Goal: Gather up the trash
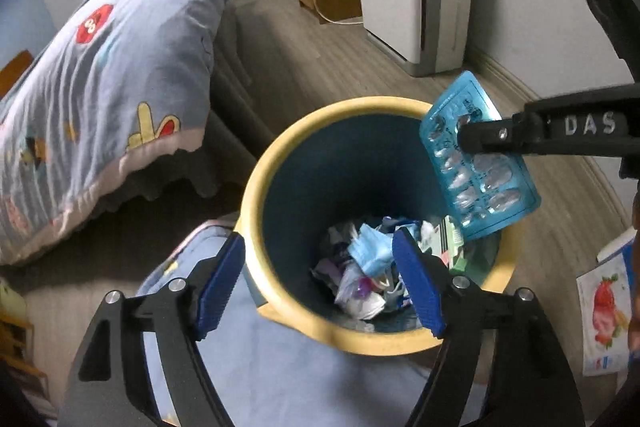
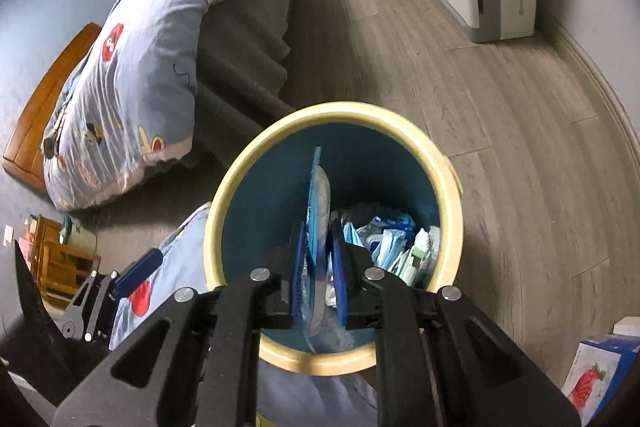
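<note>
Over the yellow-rimmed bin (image 1: 256, 183), through the left wrist camera, we see our right tongs (image 1: 464, 135) pinching the blue blister pack (image 1: 476, 159) near its upper edge; it looks light, thin and springy. Our left tongs (image 1: 320, 279) gape empty at the near rim. From the right wrist camera, the blister pack (image 2: 318, 195) stands edge-on, clamped between both pads (image 2: 298, 279) above the bin (image 2: 448, 187).

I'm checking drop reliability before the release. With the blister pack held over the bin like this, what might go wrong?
1. The blister pack hangs near the bin's rim in the left wrist view, so once released it may catch the rim and fall onto the floor.
2. The right gripper pinches only one end; the pack could swing or snag on opening.
3. The open left gripper straddles the rim and could nudge the bin.
</note>
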The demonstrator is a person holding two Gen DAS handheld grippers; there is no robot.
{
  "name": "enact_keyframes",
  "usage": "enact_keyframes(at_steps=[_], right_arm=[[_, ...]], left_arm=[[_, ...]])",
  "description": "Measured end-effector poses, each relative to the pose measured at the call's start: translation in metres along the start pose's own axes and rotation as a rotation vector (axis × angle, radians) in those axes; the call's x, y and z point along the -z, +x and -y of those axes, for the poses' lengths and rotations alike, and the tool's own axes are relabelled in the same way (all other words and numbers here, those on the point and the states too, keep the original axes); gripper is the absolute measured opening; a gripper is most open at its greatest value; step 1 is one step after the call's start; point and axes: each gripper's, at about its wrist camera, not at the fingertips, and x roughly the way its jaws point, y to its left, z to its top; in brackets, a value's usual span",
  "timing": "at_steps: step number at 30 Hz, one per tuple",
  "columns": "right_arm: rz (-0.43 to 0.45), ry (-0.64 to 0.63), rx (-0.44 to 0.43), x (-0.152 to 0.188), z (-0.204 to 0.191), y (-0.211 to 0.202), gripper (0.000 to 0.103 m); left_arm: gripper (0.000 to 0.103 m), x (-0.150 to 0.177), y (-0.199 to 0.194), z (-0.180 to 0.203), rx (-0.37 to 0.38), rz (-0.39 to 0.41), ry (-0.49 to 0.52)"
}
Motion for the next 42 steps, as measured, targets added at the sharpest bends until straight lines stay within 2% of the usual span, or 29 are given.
enact_keyframes(at_steps=[2,8,15,20,23,25,26,29,31,33,38,39,42], right_arm=[[0.007,0.01,-0.007,0.0,0.003,-0.001,0.024],[-0.009,-0.003,0.004,0.001,0.003,0.0,0.024],[-0.011,-0.116,0.038,0.009,-0.011,-0.019,0.024],[-0.015,-0.192,0.079,0.026,-0.022,-0.049,0.024],[0.001,-0.223,0.1,0.041,-0.028,-0.071,0.025],[0.013,-0.237,0.113,0.051,-0.032,-0.084,0.047],[0.023,-0.242,0.113,0.056,-0.033,-0.092,0.051],[0.058,-0.244,0.108,0.071,-0.036,-0.116,0.065],[0.09,-0.257,0.117,0.082,-0.04,-0.131,0.087],[0.118,-0.267,0.138,0.091,-0.041,-0.143,0.095],[0.181,-0.232,0.147,0.105,-0.04,-0.169,0.097],[0.189,-0.229,0.152,0.107,-0.041,-0.171,0.097],[0.224,-0.244,0.186,0.111,-0.045,-0.178,0.097]], left_arm=[[0.076,0.004,0.003,-0.004,0.011,-0.004,-0.016],[0.076,0.021,0.0,-0.007,0.027,-0.027,-0.044],[0.076,0.04,-0.041,-0.019,0.037,-0.011,-0.091],[0.076,0.053,-0.08,-0.028,0.078,0.016,-0.169],[0.078,0.057,-0.102,-0.028,0.085,0.032,-0.182],[0.094,0.06,-0.12,-0.027,0.095,0.057,-0.198],[0.096,0.062,-0.128,-0.027,0.087,0.068,-0.204],[0.097,0.069,-0.155,-0.019,0.056,0.105,-0.17],[0.098,0.073,-0.168,-0.013,0.027,0.126,-0.134],[0.098,0.077,-0.18,-0.009,0.019,0.143,-0.13],[0.098,0.086,-0.2,-0.01,0.1,0.156,-0.22],[0.098,0.085,-0.202,-0.01,0.092,0.163,-0.225],[0.098,0.083,-0.207,-0.008,0.003,0.188,-0.23]])
